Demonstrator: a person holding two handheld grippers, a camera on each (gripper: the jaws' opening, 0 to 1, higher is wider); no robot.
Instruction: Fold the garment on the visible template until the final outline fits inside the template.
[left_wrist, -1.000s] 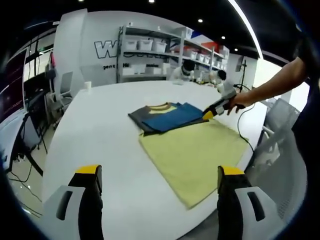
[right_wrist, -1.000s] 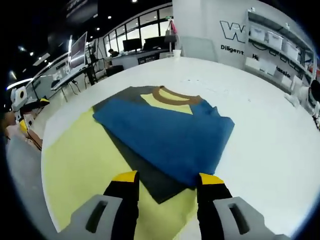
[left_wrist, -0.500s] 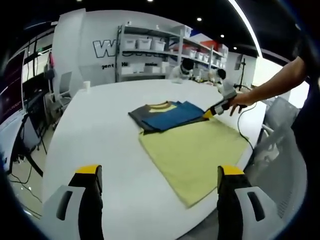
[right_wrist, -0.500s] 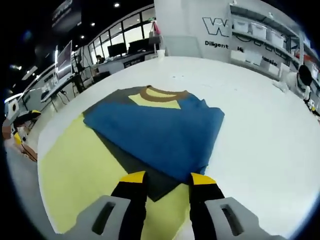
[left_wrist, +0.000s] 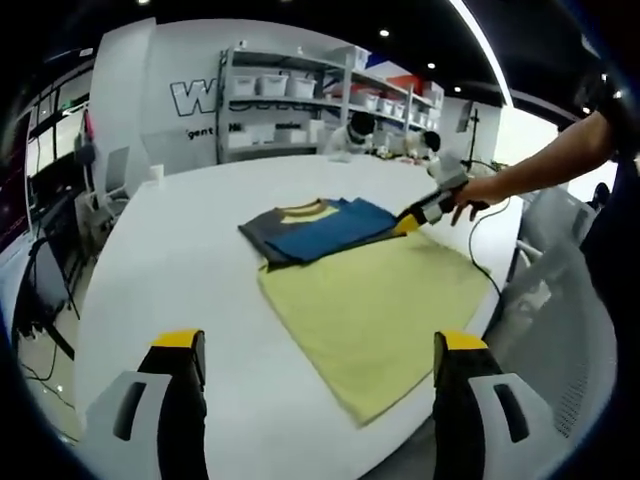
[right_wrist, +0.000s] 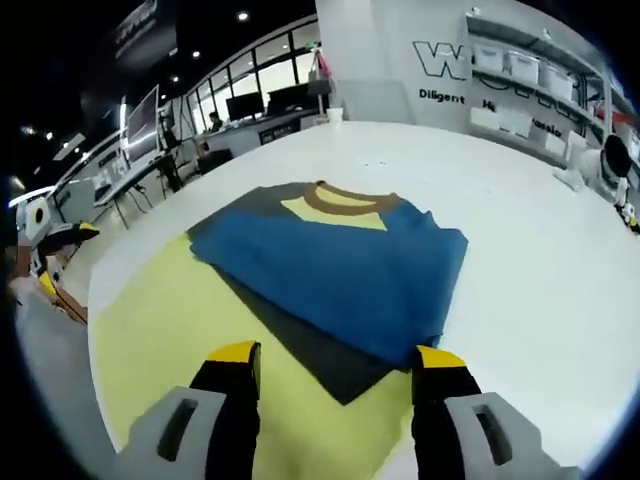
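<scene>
The folded garment lies on the white table, blue on top with a dark grey layer beneath and a brown collar. Its near part overlaps the yellow template sheet, while the collar end rests on bare table. My right gripper is open, its yellow tips just short of the grey corner and over the template. In the left gripper view that gripper sits at the garment's right edge, held by a hand. My left gripper hangs open well back from the table's near edge.
The white table is broad and rounded. Shelves with white bins stand behind it, with people at the far side. A white cup stands at the far edge. A cable trails off the right.
The right gripper's jaws have spread wider and drawn back a little from the garment's near edge. The left gripper view has shifted slightly; the garment has not moved.
</scene>
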